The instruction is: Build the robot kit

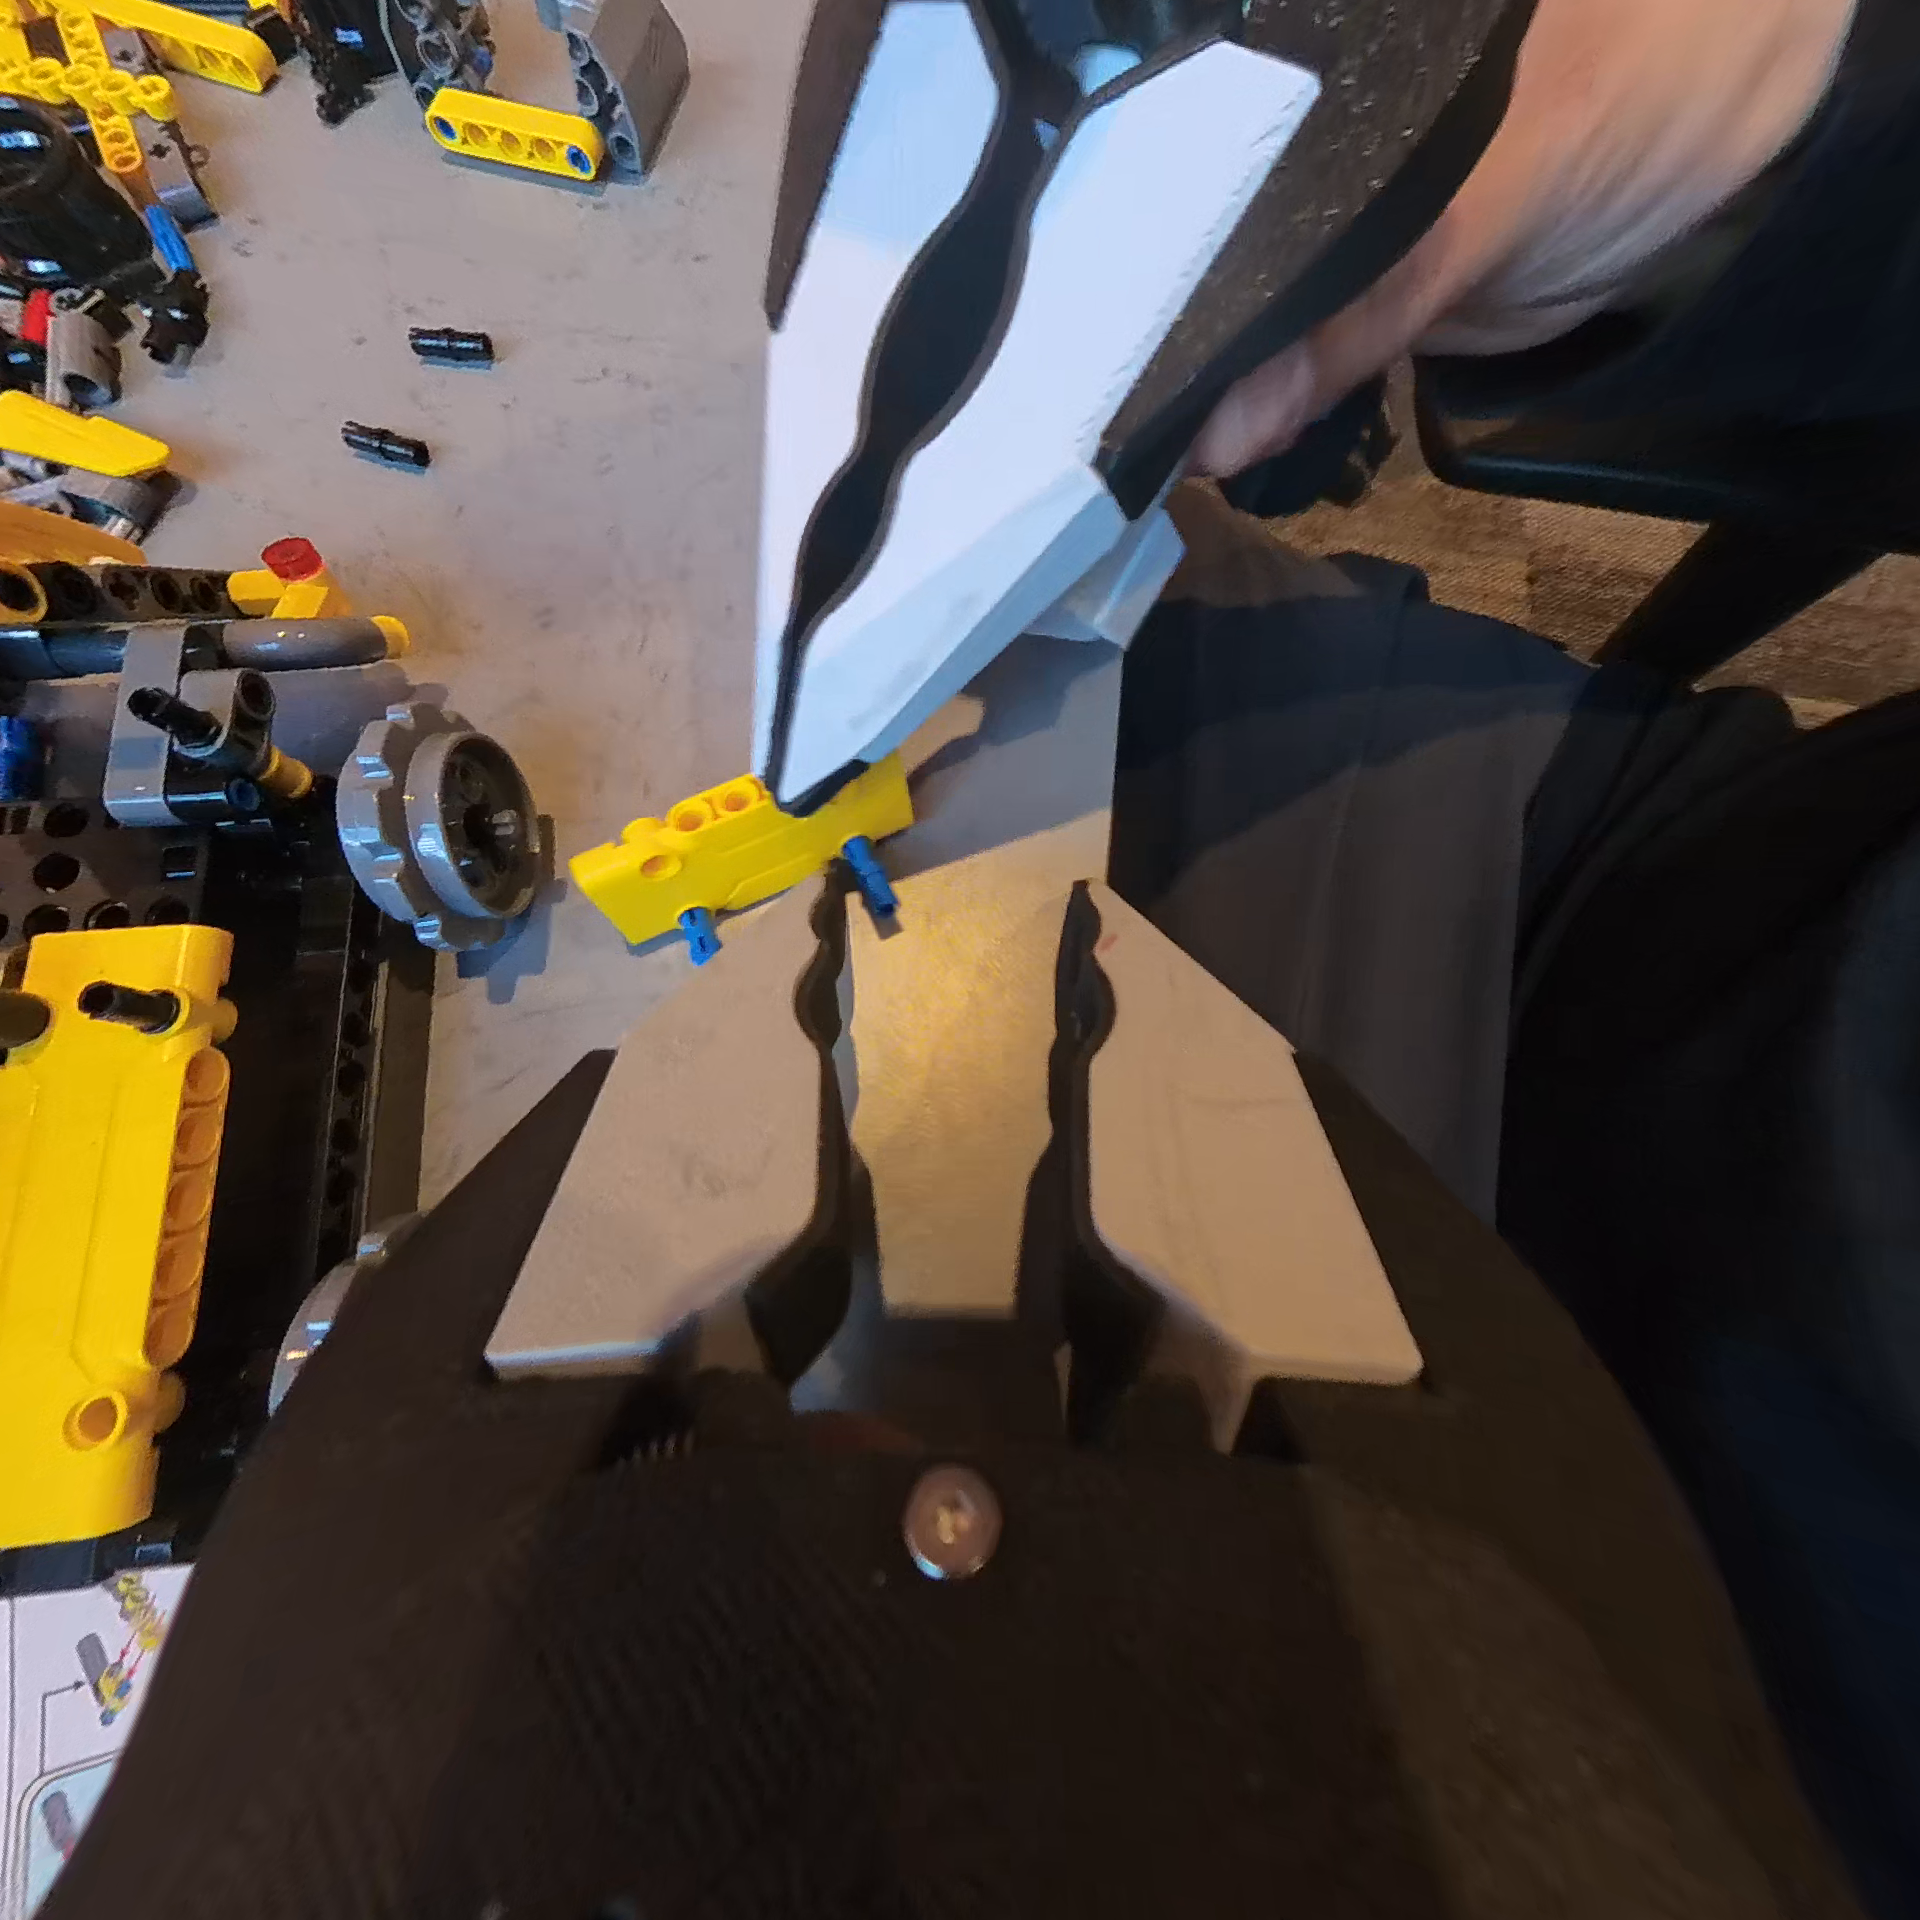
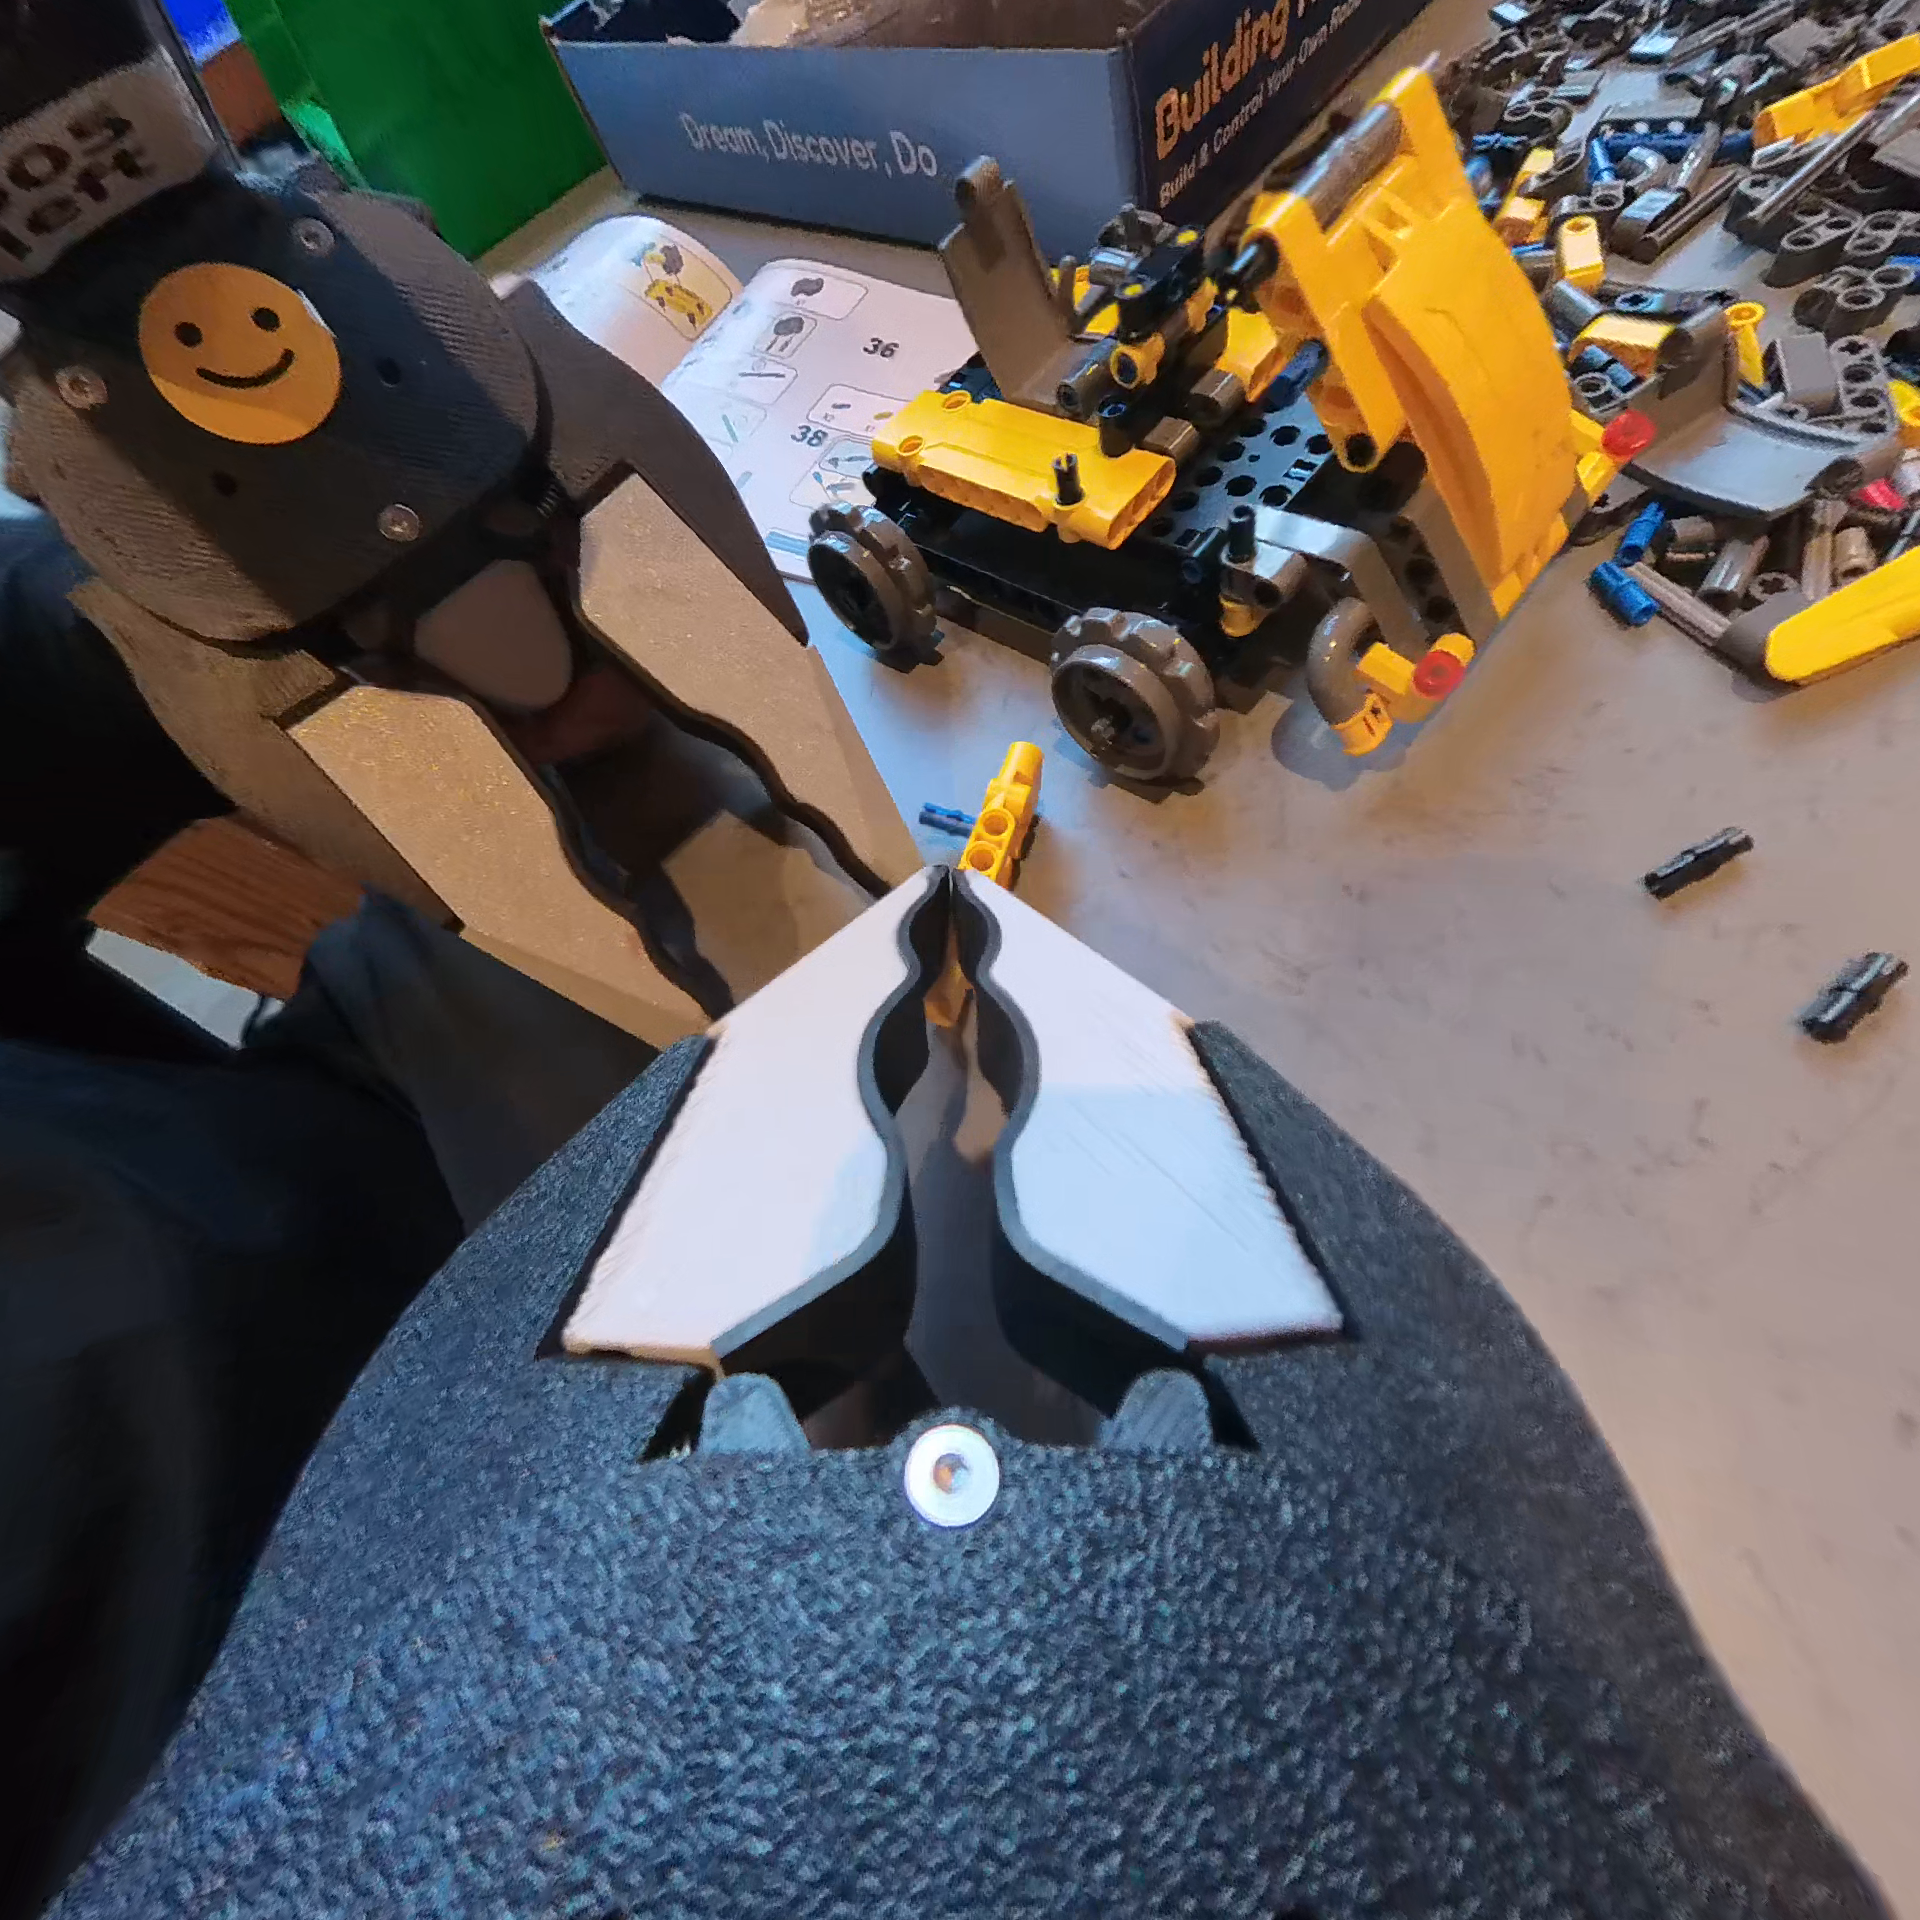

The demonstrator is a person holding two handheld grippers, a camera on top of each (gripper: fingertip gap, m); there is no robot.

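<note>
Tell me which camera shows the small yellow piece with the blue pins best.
The left wrist view: the yellow piece shows whole, side on, both blue pins visible, pinched by the right gripper. The right wrist view shows it end-on, mostly hidden behind its own fingers.

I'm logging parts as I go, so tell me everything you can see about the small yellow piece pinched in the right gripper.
The small yellow piece is an elongated plastic building beam with round holes along its top and side. Two blue pins stick out of one long side. It looks glossy and intact. The right gripper is shut on one end, just above the grey table; whether it touches the table is unclear. The left gripper, open, sits close by.
</note>
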